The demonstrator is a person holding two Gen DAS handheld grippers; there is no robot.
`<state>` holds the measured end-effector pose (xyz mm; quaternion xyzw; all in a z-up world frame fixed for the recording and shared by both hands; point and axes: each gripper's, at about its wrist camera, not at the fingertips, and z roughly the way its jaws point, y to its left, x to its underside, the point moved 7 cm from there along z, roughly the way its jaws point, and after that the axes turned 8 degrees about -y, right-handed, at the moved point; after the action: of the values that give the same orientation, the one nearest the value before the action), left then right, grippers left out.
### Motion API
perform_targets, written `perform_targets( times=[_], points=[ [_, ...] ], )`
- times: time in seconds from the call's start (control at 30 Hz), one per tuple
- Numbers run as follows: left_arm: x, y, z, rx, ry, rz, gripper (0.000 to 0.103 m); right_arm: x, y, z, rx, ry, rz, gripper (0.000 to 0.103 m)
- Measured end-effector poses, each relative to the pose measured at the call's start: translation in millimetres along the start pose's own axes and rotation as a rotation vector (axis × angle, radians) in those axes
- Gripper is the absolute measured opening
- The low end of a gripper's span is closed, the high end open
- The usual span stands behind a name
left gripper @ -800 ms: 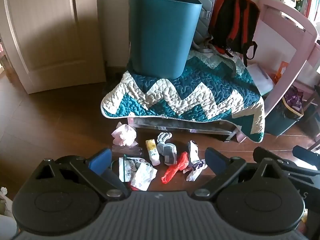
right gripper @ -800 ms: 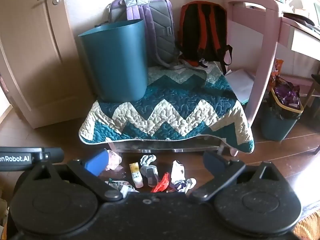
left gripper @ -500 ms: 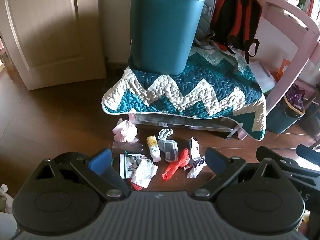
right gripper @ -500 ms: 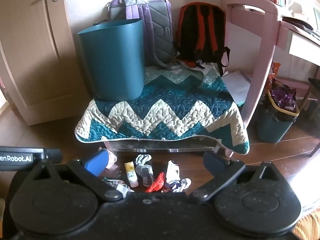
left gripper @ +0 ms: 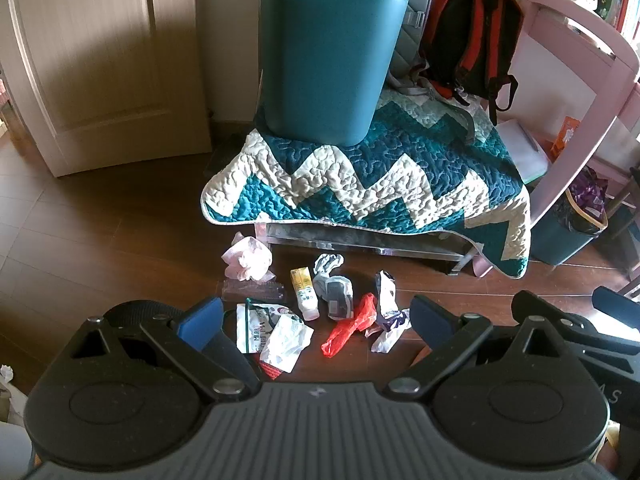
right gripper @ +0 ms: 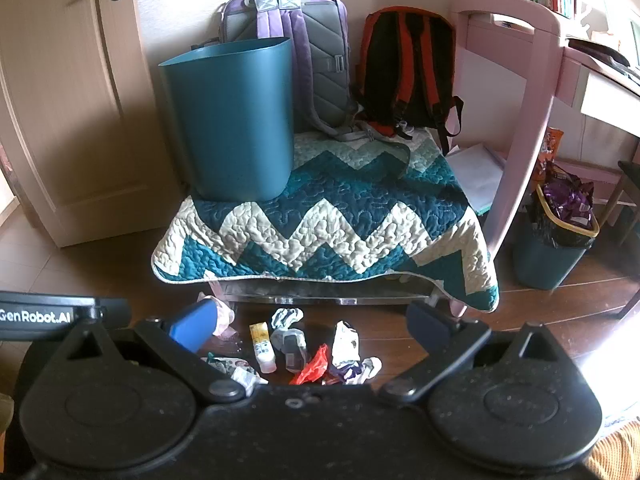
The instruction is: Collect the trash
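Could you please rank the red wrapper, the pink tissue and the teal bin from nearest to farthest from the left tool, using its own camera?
1. Red wrapper, on the floor between the fingers.
2. Pink tissue, farther left, by the quilt's edge.
3. Teal bin, up on the quilt.

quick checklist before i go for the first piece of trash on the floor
1. Left gripper fingers wide and empty: ok.
2. Right gripper fingers wide and empty: ok.
3. Teal bin upright on the quilt, mouth unobstructed: ok.
4. Red wrapper lies apart enough to pinch alone: ok.
5. White wrapper clear of neighbours: not ok, it overlaps another packet.
6. Bin already holds trash: cannot tell, inside not visible.
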<state>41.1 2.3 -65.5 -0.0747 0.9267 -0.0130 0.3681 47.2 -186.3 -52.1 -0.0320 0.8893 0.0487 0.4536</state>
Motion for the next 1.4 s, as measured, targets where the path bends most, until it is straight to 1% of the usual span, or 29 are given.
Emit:
perform_targets(
  times=[0.6,0.93,1.4],
  points=[
    [-3.1,1.4,0.4,0.001,0.001,0.003,0.100,-0.9,0.0,0.2,0.001,-0.001,-0.002,0.101],
    [-8.5,2.3,-3.9,0.001,-0.017,0.000,0.100,-7.4,4.0,-1.4,-0.001,-0.013,-0.012,0.101],
    [-13.9,5.2,-2.3,-0.002,-0.021,0.005,0.100,-9.1,3.9,-0.9,-0.003,-0.018,-0.016,0.101]
  ],
)
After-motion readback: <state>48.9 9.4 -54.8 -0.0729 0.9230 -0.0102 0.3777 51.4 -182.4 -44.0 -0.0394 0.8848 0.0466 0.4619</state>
